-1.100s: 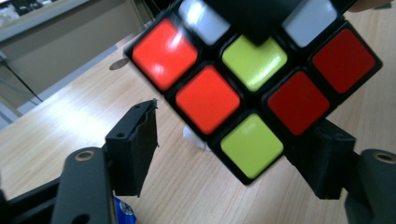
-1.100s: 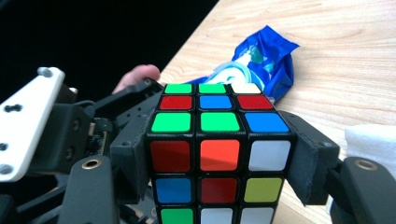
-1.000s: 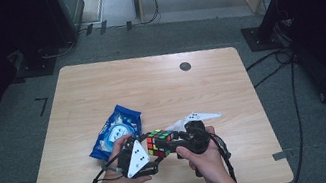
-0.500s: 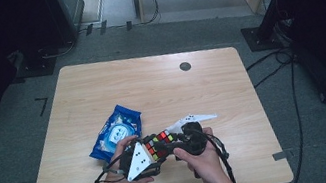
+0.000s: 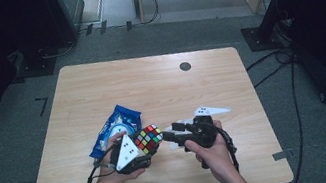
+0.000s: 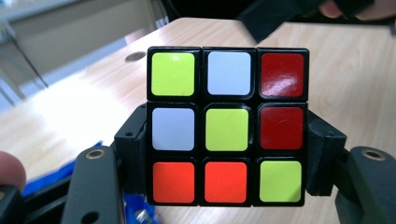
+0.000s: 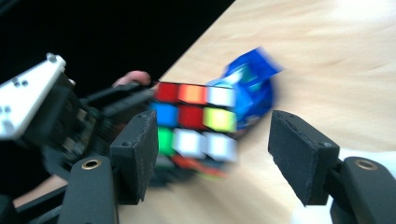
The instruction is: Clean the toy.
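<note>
The puzzle cube (image 6: 227, 126) is clamped between the left gripper's (image 5: 146, 147) jaws, held above the table's (image 5: 161, 92) near edge. At its three o'clock, the right gripper (image 5: 172, 138) is held with jaws parted, empty. A blue packet (image 5: 115, 127) is seen at the cube's ten o'clock.

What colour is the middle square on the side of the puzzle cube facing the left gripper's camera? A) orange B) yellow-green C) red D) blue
B: in the left gripper view the puzzle cube, clamped between the jaws of the left gripper, shows a yellow-green centre square.
</note>
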